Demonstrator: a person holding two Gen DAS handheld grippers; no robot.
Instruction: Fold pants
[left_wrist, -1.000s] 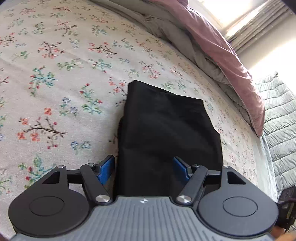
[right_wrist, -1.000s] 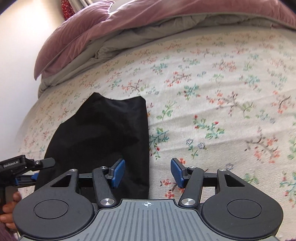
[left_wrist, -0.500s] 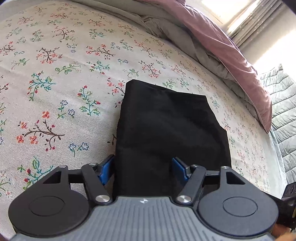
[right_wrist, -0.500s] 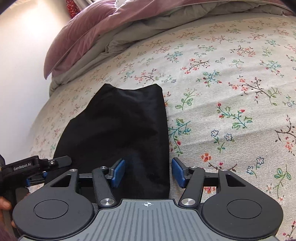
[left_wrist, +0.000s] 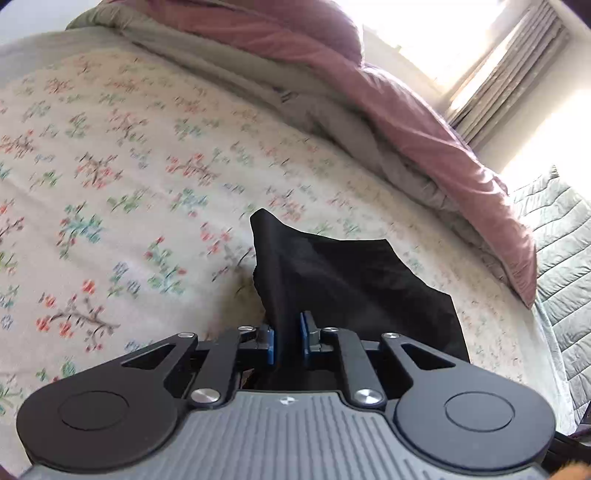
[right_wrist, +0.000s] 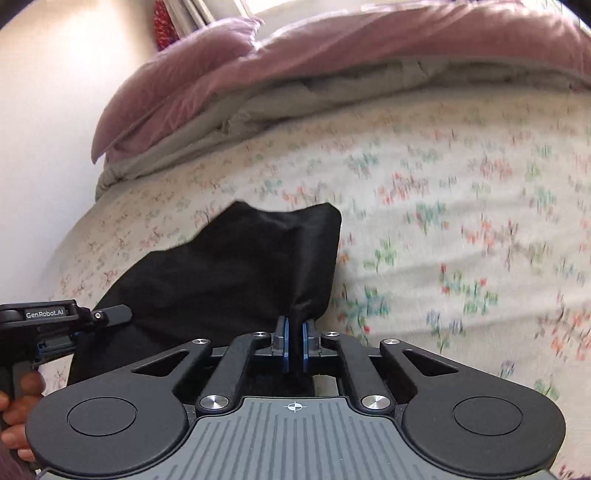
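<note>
Floral bedding spreads under both of your grippers — a pale sheet printed with small red, blue and green sprigs, blurred in both wrist views.

Nearest you, your left gripper has its blue pads drawn in tight on a bunched fold of the black pants; the cloth rises in a ridge straight out from between them. Your right gripper is likewise clamped on the pants, its pads pinching a narrow gather at the near right corner of the cloth. At the left edge of the right wrist view you can see your other tool, labelled GenRobot.AI, held in your hand just beside the near left edge of the fabric.

Beyond the pads, the pants lie folded in a dark block in the middle of the sheet, far corners peaked and slightly lifted.

Farther off, a mauve duvet with a grey underside is heaped along the far side of the bed — and behind it, a bright window with curtains.
</note>
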